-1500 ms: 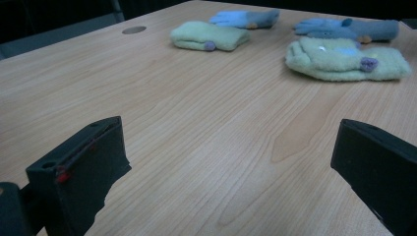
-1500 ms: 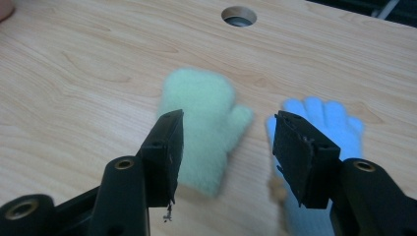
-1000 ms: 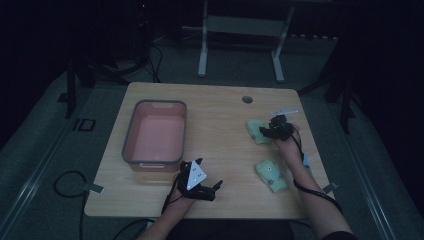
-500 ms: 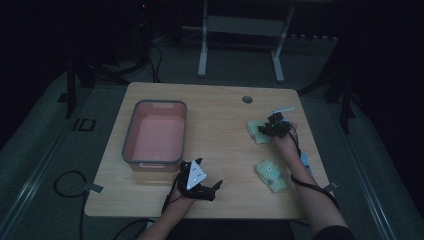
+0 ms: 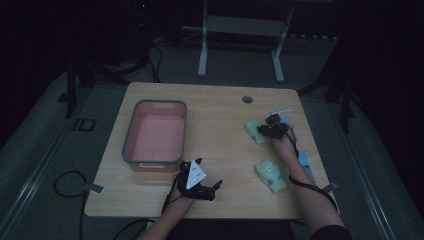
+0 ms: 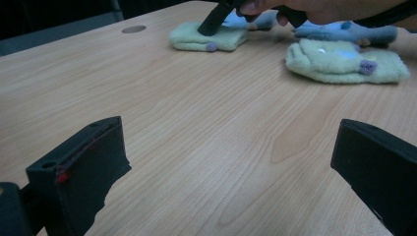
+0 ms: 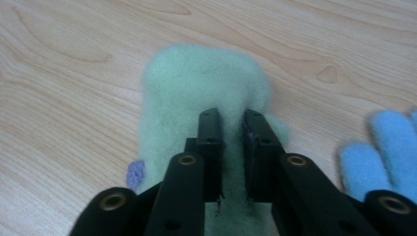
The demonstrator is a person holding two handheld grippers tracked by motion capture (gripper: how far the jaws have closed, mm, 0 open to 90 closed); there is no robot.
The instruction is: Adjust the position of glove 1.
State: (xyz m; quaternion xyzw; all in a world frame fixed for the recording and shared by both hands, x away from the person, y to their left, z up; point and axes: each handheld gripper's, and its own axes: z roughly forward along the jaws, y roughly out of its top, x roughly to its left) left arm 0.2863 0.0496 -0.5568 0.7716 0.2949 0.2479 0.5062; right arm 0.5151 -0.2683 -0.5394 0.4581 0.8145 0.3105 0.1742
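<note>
On the wooden table (image 5: 220, 115) we see the right gripper (image 5: 264, 129) pressed on a green mitten (image 5: 254, 133) at far right. Our left gripper (image 6: 231, 162) stands wide apart, empty. Our right jaws, just closing, pinch the mitten's fleece (image 7: 196, 93).

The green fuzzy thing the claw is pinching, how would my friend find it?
Start at the wooden table, then look to its far right side. The green fuzzy mitt lies flat there, pinched by the right claw. A second green mitt lies closer to the person with nothing touching it.
</note>
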